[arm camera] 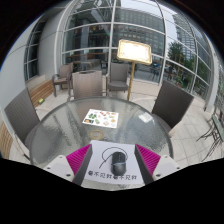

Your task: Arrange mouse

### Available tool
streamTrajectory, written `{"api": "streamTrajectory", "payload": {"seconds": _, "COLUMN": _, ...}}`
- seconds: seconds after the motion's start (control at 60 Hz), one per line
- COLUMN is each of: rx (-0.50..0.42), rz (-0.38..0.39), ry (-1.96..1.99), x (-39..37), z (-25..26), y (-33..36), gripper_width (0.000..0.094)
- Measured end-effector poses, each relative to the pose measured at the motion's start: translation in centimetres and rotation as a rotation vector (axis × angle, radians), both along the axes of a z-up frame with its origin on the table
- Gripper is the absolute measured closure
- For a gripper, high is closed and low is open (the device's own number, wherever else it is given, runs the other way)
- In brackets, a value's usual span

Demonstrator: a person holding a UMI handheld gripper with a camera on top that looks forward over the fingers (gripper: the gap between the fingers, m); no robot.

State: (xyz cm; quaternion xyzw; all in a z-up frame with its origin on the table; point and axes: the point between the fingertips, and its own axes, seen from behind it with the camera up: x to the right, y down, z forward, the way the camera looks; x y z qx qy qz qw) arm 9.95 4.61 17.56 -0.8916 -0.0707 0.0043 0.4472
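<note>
Hovering over glass bench (60, 135): hand-held gripper (118, 163) fingers apart w/ mouse (119, 161) between pads, not clamped; long axis approx fwd.

Round glass table (60, 130) bears a mouse (119, 162), mousepad (115, 161) and card (101, 118).

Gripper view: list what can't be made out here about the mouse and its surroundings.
- Mouse: its near end is cut off between the gripper pads; whether the pads touch it cannot be told.
- White pad under the mouse: its print is too small to read.
- Card on the glass table: its pictures are too small to identify.
- Sign beyond the chairs: wording unreadable, too small.
</note>
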Motion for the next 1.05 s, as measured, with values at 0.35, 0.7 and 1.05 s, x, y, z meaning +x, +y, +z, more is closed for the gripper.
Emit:
{"api": "streamTrajectory", "payload": {"seconds": 0.35, "rx": 0.022, "rz": 0.015, "ry": 0.020, "x": -7.1, "z": 6.1, "y": -11.3, "gripper_width": 0.0076}}
{"api": "streamTrajectory", "payload": {"seconds": 0.7, "rx": -0.003, "rz": -0.055, "ry": 0.031, "x": -10.8, "z": 4.7, "y": -19.1, "gripper_width": 0.0076}}
{"api": "streamTrajectory", "payload": {"seconds": 1.05, "rx": 0.006, "rz": -0.103, "ry": 0.015, "x": -10.9, "z": 5.5, "y": -20.2, "gripper_width": 0.0080}}
